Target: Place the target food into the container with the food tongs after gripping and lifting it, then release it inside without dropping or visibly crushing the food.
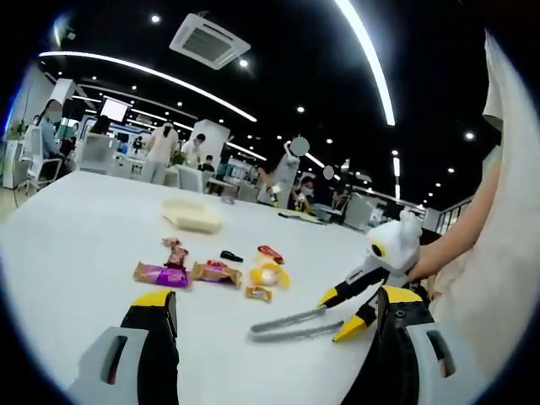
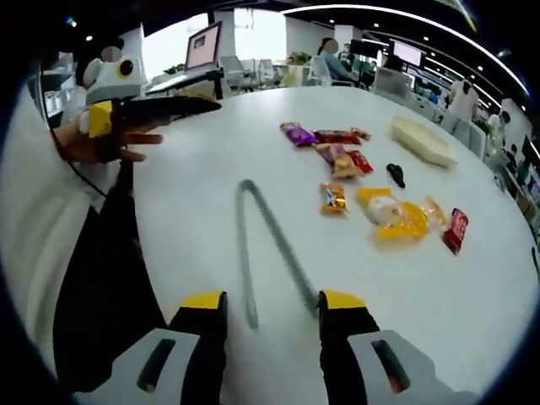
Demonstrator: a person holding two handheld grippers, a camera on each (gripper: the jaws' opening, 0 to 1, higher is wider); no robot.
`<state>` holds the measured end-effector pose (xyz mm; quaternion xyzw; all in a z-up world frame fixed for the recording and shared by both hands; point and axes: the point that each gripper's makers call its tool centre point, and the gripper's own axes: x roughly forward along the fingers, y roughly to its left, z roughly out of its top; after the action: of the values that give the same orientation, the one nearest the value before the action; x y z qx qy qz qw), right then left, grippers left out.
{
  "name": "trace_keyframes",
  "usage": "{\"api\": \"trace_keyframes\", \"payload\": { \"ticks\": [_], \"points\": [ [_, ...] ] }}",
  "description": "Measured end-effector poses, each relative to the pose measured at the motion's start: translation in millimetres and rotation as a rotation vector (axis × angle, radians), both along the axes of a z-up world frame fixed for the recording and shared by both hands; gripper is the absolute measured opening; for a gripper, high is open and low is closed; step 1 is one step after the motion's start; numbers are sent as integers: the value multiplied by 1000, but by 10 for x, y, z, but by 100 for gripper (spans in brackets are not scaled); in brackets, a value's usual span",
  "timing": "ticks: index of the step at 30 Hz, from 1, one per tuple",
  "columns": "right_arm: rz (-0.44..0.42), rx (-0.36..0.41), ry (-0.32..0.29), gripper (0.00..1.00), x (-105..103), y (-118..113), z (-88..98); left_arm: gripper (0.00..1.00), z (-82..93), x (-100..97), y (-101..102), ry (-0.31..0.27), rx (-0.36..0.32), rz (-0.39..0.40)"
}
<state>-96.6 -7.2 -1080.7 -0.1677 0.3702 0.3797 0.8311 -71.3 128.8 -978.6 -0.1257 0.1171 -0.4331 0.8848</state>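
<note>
Across the left gripper view, we are looking over a white worktop [image 1: 93, 245] with the left tongs [image 1: 277, 297] spread wide, nothing between their yellow tips. Beyond them, snack packets are lying in a loose cluster: a purple packet [image 1: 160, 274], a pink-brown packet [image 1: 217, 272], a small orange packet [image 1: 258, 293], a yellow bag [image 1: 270, 274], a red packet [image 1: 270, 253] and a small black item [image 1: 231, 256]. Farther back a pale, shallow container [image 1: 192, 213] is sitting on the worktop, apart from the snacks; we cannot tell what, if anything, is lying inside it. The right tongs [image 1: 340, 314] are coming in from the right, held by a hand [image 1: 422, 261], with their tips parted at the near end of the metal food tongs [image 1: 287, 325], which are lying flat.

Turning to the right gripper view, we are seeing the right tongs [image 2: 272, 302] spread, and the food tongs [image 2: 261, 236] are lying on the worktop [image 2: 194, 186] with their two free arms reaching in between the jaws; we cannot tell whether they are touching. The snacks are lying to the right: purple packet [image 2: 297, 132], orange packet [image 2: 334, 197], yellow bag [image 2: 392, 215], red packet [image 2: 456, 229]. The container [image 2: 422, 139] is sitting past them, none of the food in it that we can make out. The left tongs [image 2: 202, 105] are hovering at upper left.
</note>
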Motion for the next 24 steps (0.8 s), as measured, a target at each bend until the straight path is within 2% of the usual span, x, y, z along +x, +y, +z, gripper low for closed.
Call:
{"api": "trace_keyframes", "payload": {
  "ticks": [10,24],
  "points": [
    [-32,10,-13,35,27,-25,6,99,-2,-7,19,2,0,11],
    [-20,12,-17,34,3,-22,14,99,-62,-40,34,32,-7,19]
  ]
}}
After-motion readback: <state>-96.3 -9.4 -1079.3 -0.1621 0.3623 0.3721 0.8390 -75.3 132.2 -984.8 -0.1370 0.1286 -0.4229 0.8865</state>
